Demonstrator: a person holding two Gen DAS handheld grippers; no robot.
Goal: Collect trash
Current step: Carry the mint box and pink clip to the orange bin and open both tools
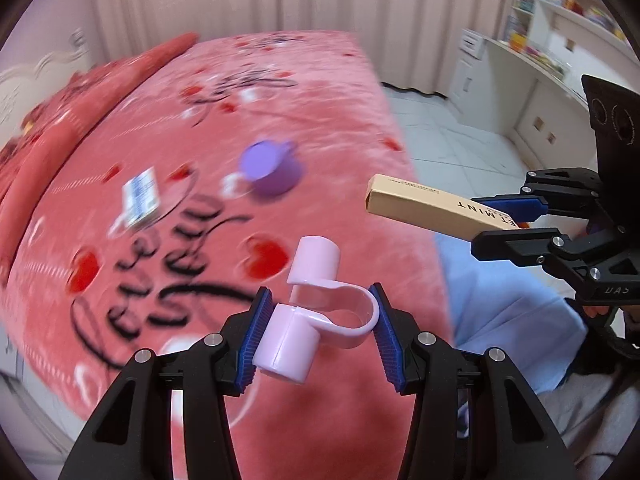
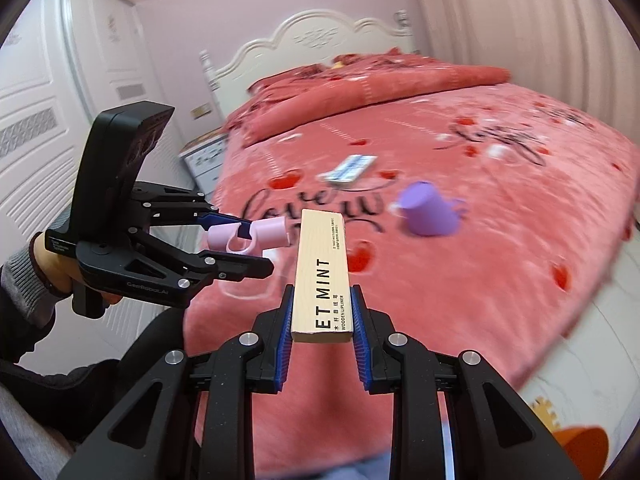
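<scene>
Two items are in my grip, both held clear above the bed (image 1: 120, 280). My left tongs (image 1: 320, 332) stand partly closed on a pink plastic clip (image 1: 316, 320); my right tongs (image 2: 322, 316) are nearly shut on a tan carton (image 2: 320, 272). Risk: the clip is glossy and curved, pinched off-centre, so it may twist free; the long carton projects well past its pads and could lever out. Remaining on the bed are a purple cup (image 2: 428, 210), lying tipped, and a small printed packet (image 2: 350, 168), well apart.
</scene>
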